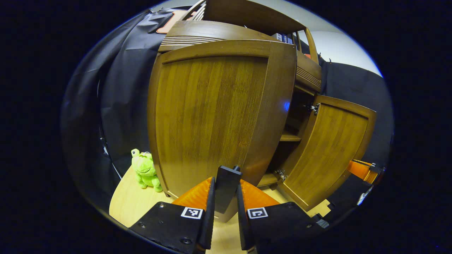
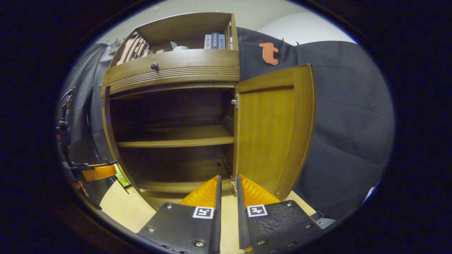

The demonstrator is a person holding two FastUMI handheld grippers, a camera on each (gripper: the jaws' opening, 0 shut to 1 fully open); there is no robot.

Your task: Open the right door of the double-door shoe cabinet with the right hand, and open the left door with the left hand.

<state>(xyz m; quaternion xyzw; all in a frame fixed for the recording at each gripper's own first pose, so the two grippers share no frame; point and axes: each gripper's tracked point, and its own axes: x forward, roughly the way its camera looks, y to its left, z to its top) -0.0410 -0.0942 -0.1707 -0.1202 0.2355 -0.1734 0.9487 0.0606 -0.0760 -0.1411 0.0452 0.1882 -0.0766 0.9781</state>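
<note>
The brown wooden shoe cabinet (image 2: 169, 70) stands with both doors swung open. Up close in the left gripper view is the left door (image 1: 212, 116); my left gripper (image 1: 226, 183) is shut on its dark handle (image 1: 227, 176) near the door's lower edge. The right door (image 1: 328, 155) hangs open beyond it. In the right gripper view the right door (image 2: 272, 134) stands wide open beside the dark interior and its shelf (image 2: 176, 137). My right gripper (image 2: 227, 183) is low in front of the cabinet, fingers drawn close with nothing between them.
A green plush frog (image 1: 144, 171) sits on the light wooden floor (image 1: 130, 204) left of the cabinet. Black cloth walls close in both sides. Books (image 2: 215, 40) stand on the cabinet's top shelf, above a drawer with a round knob (image 2: 154, 66).
</note>
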